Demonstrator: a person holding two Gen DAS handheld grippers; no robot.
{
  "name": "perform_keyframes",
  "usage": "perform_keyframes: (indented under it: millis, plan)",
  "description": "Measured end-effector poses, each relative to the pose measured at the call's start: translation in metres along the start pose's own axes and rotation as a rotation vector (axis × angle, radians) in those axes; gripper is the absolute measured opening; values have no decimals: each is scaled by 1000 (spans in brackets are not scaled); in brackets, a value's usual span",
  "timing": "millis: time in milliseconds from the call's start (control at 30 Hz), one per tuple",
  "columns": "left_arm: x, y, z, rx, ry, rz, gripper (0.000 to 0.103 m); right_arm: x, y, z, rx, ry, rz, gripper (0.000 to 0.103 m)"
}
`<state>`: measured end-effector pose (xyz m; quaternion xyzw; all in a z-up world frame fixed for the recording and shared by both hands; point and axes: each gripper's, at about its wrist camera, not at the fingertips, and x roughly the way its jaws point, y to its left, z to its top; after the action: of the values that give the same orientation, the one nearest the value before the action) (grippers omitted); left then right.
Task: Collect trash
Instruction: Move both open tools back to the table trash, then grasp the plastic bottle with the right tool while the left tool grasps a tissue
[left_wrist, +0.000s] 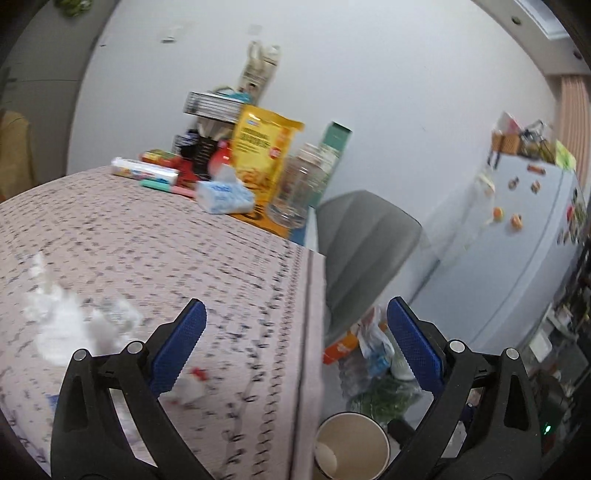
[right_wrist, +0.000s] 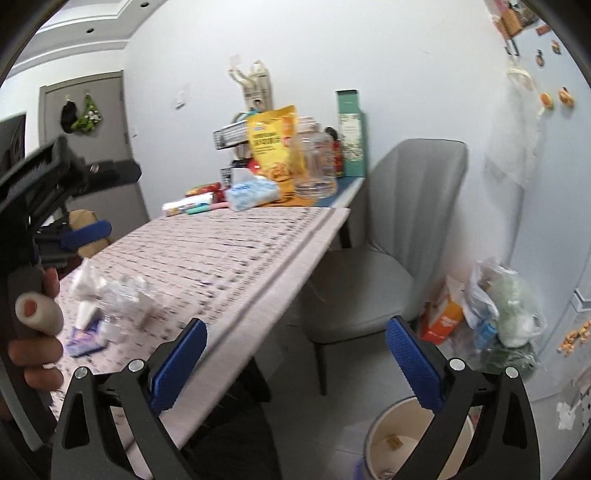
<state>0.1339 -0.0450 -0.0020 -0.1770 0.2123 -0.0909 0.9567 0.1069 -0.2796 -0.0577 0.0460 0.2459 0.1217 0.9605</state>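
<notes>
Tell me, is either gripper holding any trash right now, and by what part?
Nothing is held. The left gripper and right gripper are both open and empty; the crumpled tissue lies on the table, untouched.

White walls, grey padded chair (right_wrist: 384, 236) beside patterned-cloth table (right_wrist: 236, 251), magnet-dotted fridge (left_wrist: 517, 236) near, grey door (right_wrist: 85, 107).

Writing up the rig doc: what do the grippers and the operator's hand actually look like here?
Both the left gripper and right gripper are alike: black plastic linkage arms with silver pivot pins, and blue finger pads with a knurled texture. The bare left hand wraps a grey handle; a white finger cot covers the thumb. No cables or sleeves are visible.
</notes>
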Motion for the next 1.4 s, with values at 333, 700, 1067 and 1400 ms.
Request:
perform_keyframes:
  millis: [333, 700, 1067, 1400]
  plan:
    - [-42, 65, -4, -54, 0, 76, 97, -1, 61, 13, -78, -23, 84, 85]
    - [-88, 117, -12, -99, -25, 157, 97, 14, 104, 14, -142, 53, 182, 38]
    - [-100, 173, -32, -153, 57, 197, 97, 22, 136, 12, -192, 86, 238, 82]
    - [-63, 162, -42, -126, 171, 124, 94, 35, 136, 9, -184, 125, 256, 95]
